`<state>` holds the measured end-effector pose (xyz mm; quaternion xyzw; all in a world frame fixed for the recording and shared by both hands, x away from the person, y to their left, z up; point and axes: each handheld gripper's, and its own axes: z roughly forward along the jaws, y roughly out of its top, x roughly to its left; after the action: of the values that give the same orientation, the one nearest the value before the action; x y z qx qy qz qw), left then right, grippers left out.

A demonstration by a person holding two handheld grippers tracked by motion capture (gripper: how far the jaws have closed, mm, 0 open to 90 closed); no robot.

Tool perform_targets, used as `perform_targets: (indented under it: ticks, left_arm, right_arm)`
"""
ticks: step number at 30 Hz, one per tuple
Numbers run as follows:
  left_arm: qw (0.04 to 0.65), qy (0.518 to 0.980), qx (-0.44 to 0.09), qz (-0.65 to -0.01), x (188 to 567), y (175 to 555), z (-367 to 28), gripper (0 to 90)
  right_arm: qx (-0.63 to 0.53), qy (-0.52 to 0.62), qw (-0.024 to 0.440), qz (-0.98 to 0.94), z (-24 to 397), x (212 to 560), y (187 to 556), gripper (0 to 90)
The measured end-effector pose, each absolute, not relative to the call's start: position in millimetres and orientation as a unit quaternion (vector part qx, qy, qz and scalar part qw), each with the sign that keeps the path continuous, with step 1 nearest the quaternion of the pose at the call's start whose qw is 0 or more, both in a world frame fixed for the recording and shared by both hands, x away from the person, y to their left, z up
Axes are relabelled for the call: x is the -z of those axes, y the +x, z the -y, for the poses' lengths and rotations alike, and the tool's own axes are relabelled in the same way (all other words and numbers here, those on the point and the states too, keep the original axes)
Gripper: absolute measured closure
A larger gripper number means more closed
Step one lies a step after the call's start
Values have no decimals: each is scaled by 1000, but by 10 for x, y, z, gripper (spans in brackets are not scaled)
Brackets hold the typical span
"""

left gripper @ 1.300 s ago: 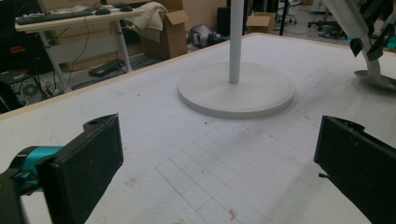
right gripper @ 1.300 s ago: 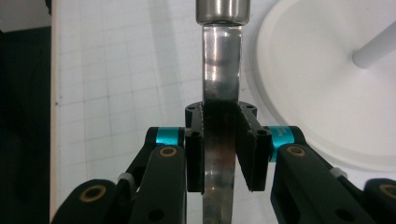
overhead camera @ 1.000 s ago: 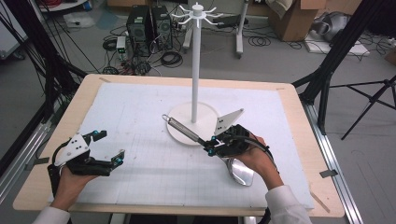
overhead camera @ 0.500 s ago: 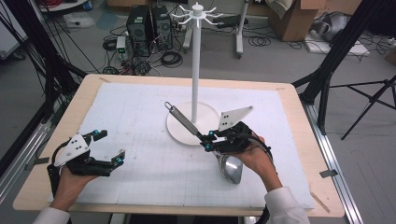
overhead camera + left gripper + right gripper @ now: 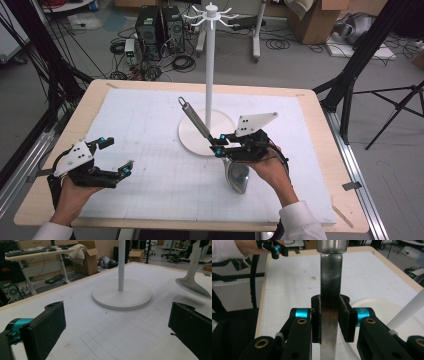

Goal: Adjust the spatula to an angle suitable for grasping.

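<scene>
A metal ladle [image 5: 220,150] is gripped mid-handle by the right gripper [image 5: 220,145], its jaws pressed flat against both sides of the handle, as is seen plainly in the right gripper view, where the flat steel strip [image 5: 330,312] is clamped between the two black pads [image 5: 316,322]. The ladle is held off the surface [image 5: 150,130], tilted: the bowl [image 5: 238,176] hangs low on the near side, just below the hand [image 5: 270,167], while the handle's ringed end [image 5: 184,102] is raised up and away to the left, close beside the pole of the white stand [image 5: 210,65]. The stand's round base [image 5: 200,137] is set near the middle of the white gridded surface, and a ring of hooks [image 5: 212,14] is carried at the top of the pole.

Over on the left, the left gripper [image 5: 114,156] is held just above the surface near its front corner, well apart from the stand. Its jaws are spread wide with nothing between them; in the left gripper view the two black pads [image 5: 47,325] are seen far apart, with the stand's base [image 5: 122,293] and the ladle's bowl [image 5: 192,285] beyond.
</scene>
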<state>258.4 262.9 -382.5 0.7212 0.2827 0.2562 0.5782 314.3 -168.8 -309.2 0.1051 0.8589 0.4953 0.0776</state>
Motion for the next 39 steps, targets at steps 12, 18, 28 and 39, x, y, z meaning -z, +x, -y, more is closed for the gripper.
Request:
perform_targets:
  ticks: [12,18,28,39]
  left_arm:
    - [579,733,-223,-277,3732,2635,-2611,17]
    - [574,743,-225,-259,3622,2668,-2546,17]
    - [578,750,-210,-242,3421,2738,-2390,17]
    - [593,761,-168,-204,3196,2818,-2099,17]
  right_arm:
    - [-524,110,86,-840,1638,3069,3132,747]
    - [-531,112,90,-835,1609,3072,3129,747]
    - [-544,118,95,-826,1596,3060,3108,747]
    - [-549,114,94,-823,1532,3073,3100,747]
